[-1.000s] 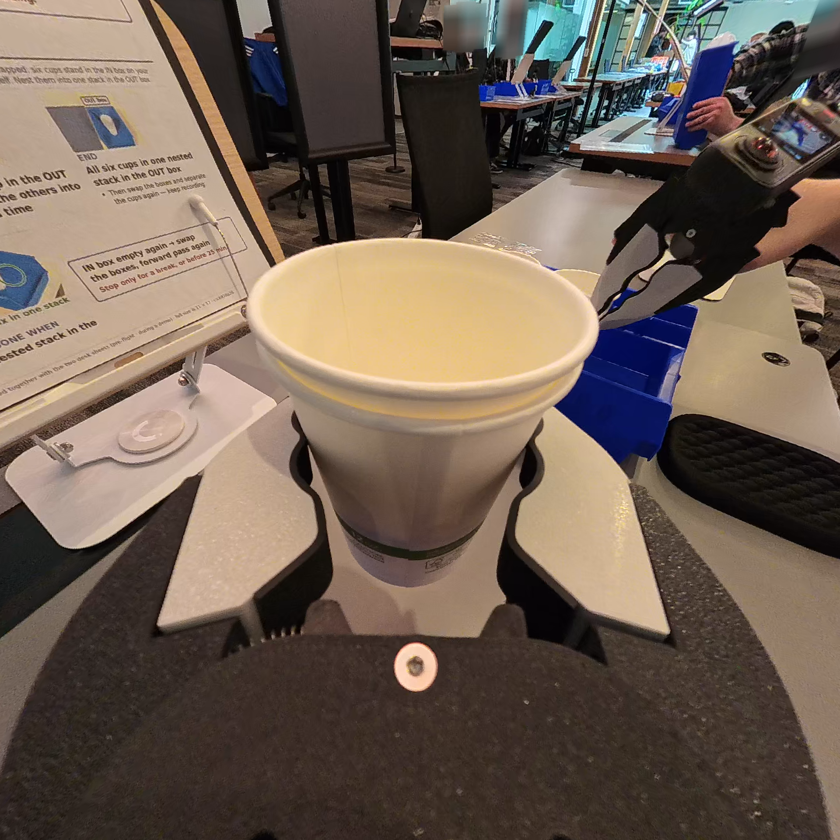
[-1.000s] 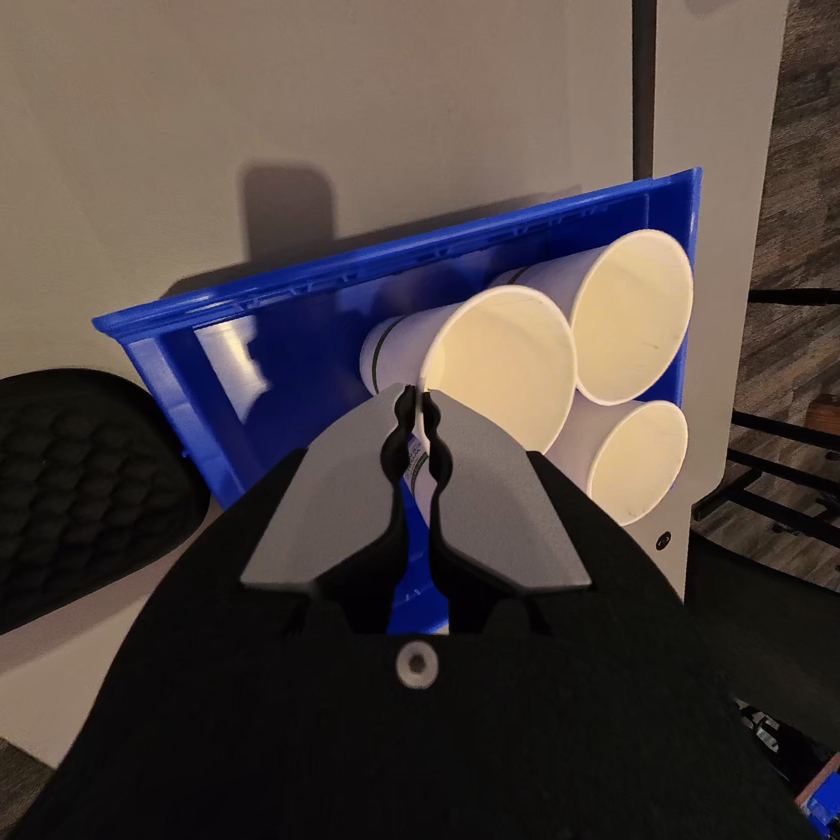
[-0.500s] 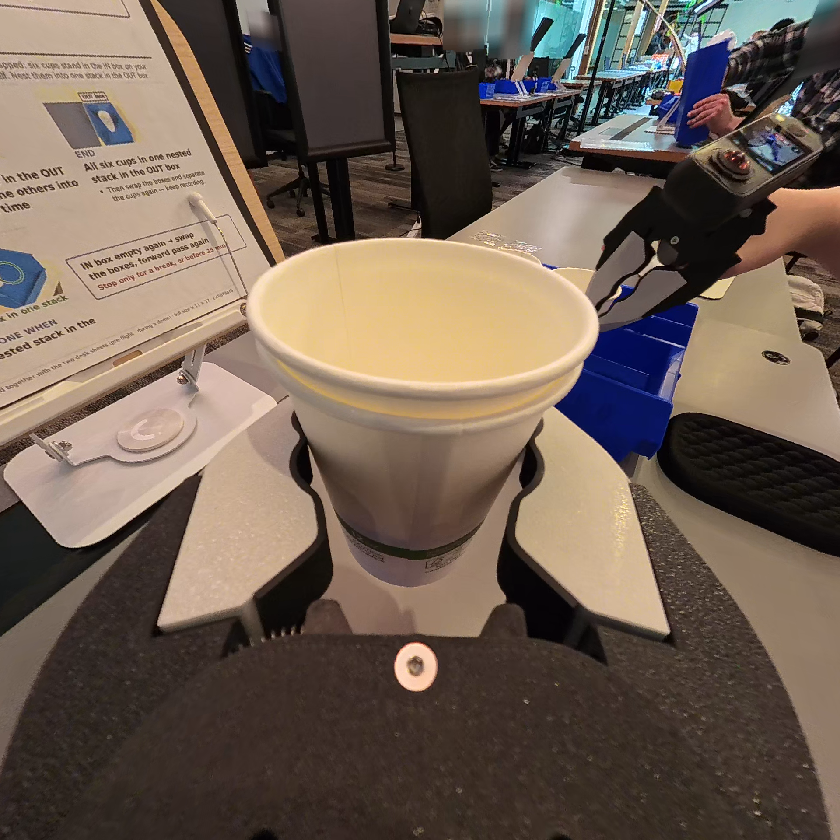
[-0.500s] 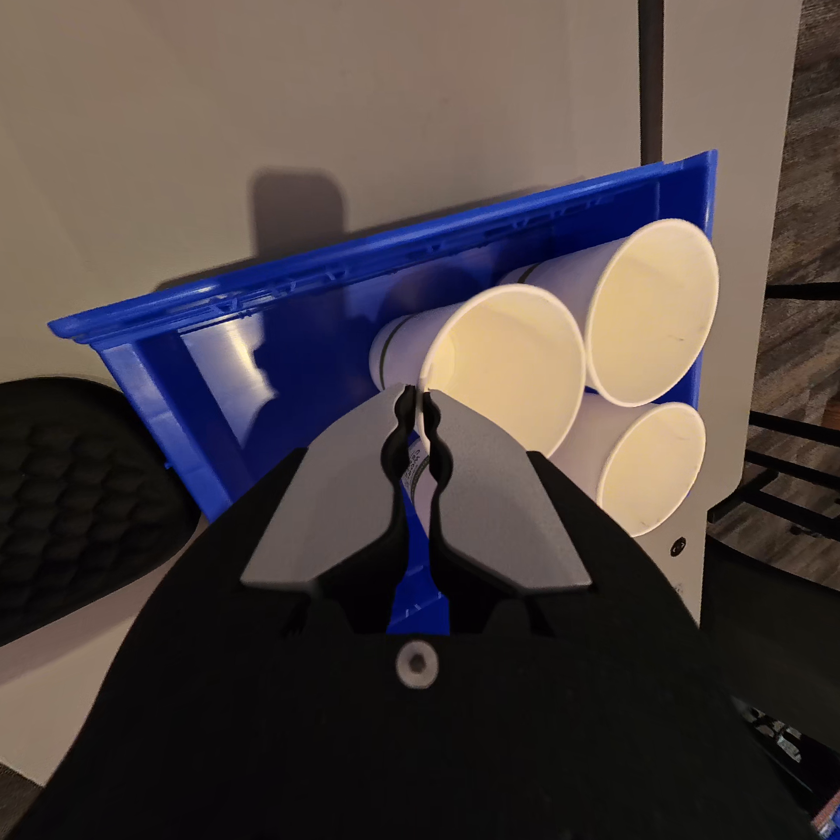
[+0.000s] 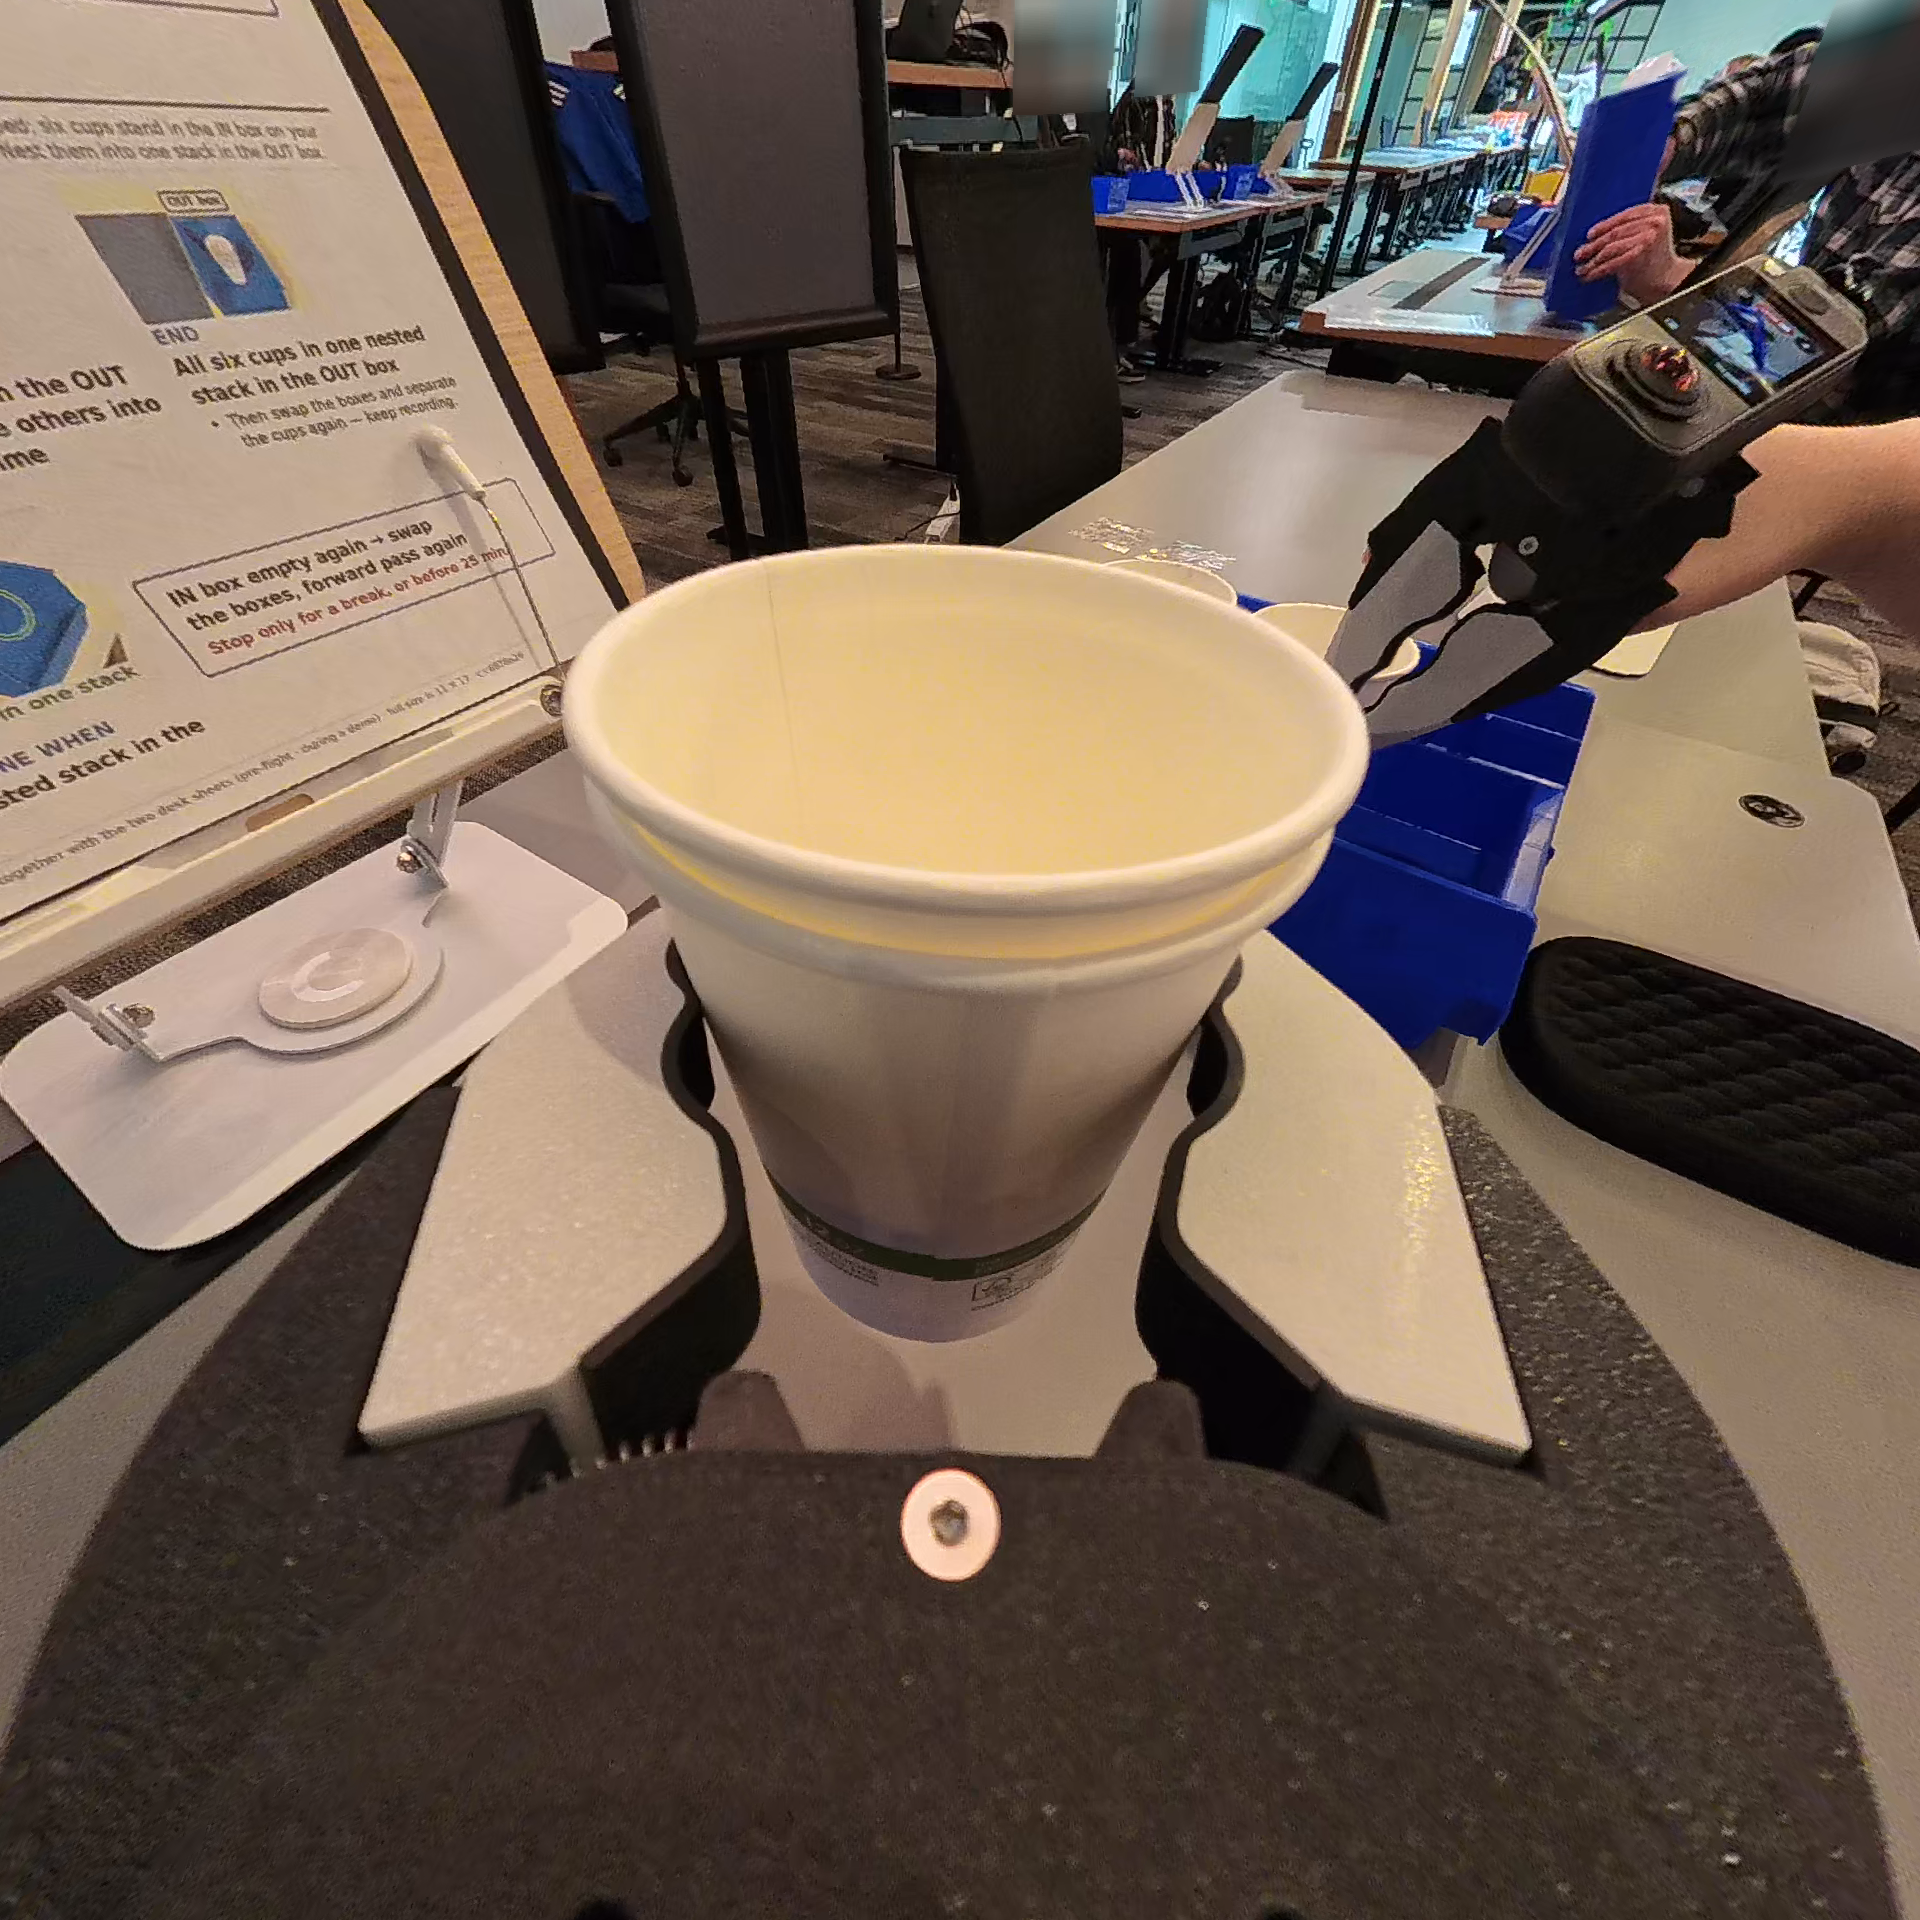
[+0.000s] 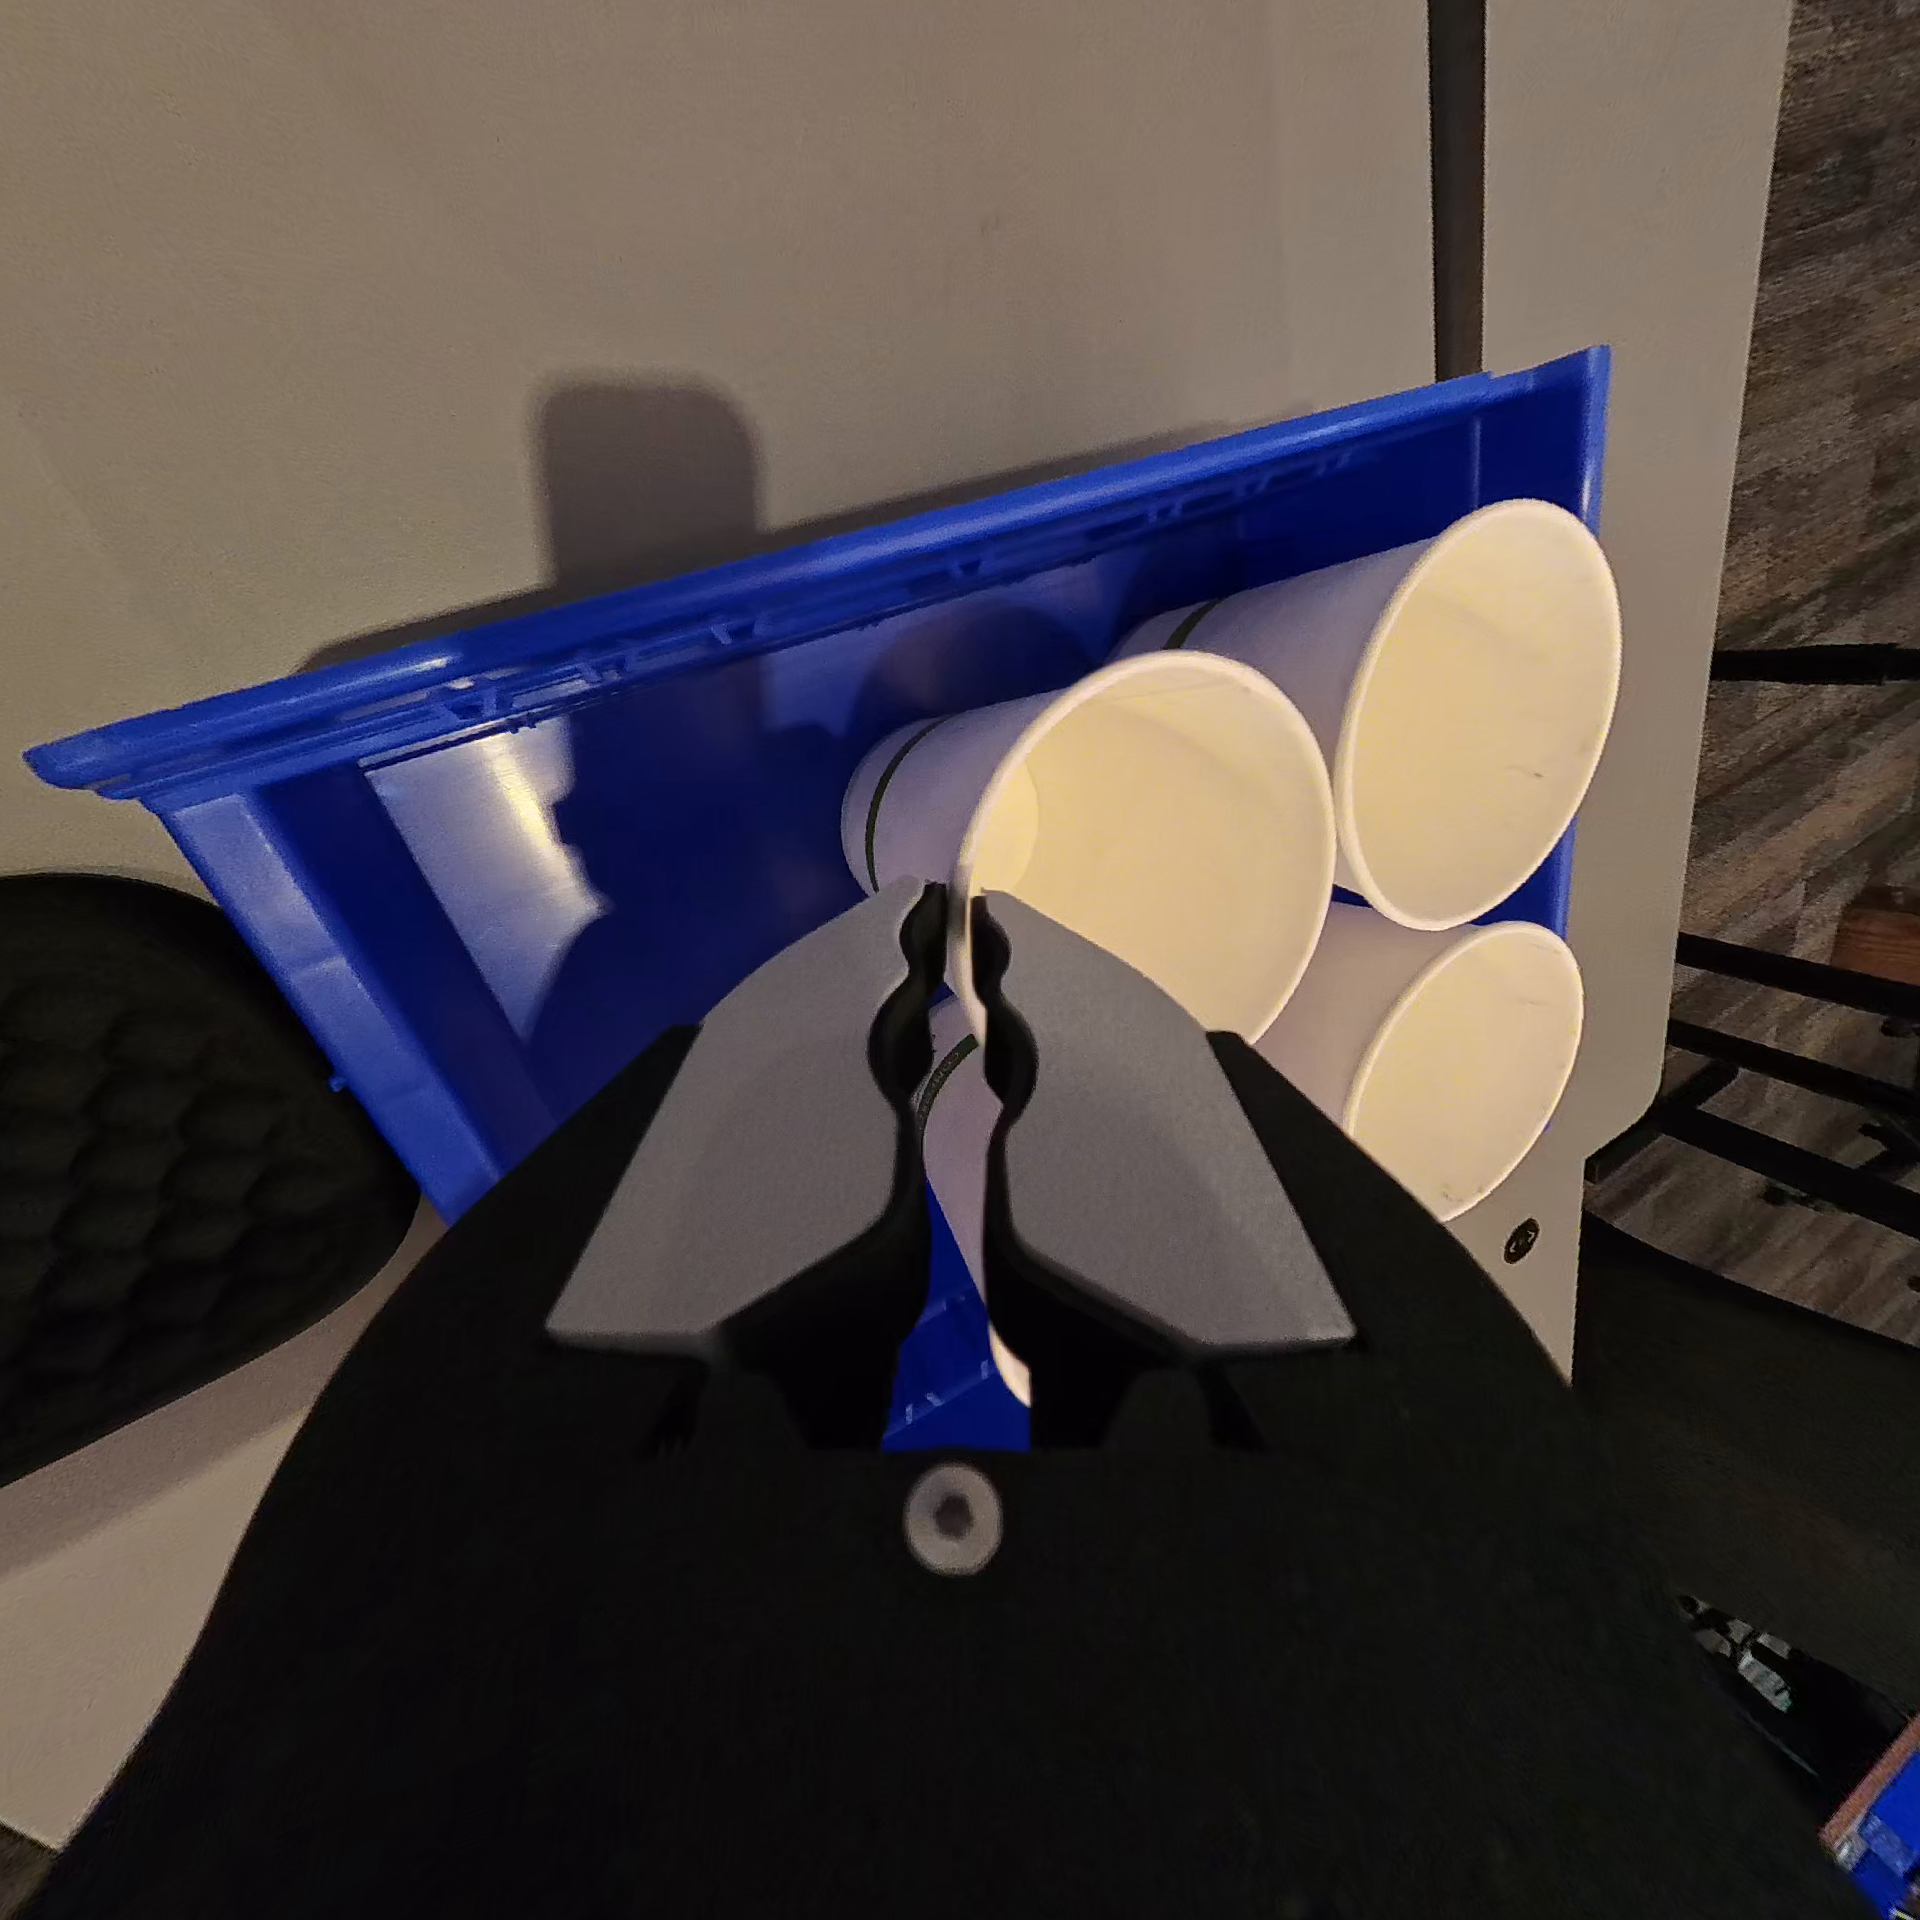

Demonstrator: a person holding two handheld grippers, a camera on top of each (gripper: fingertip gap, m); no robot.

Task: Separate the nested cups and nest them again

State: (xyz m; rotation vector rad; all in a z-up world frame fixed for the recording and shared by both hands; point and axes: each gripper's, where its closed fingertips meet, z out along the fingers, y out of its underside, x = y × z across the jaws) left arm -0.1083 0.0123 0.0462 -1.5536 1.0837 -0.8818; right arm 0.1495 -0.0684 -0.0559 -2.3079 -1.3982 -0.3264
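While two nested cups stand upright between the left gripper fingers, which press on the lower wall just above a green printed band, a single cup is pinched by its rim in the nearly closed right gripper, over the blue bin. Two more cups fill the bin's right end; its left half is bare blue floor. An instruction sheet with printed text and diagrams leans on a stand to the left. Grey table lies open beyond the bin's far rim, and a black pad sits beside the bin.
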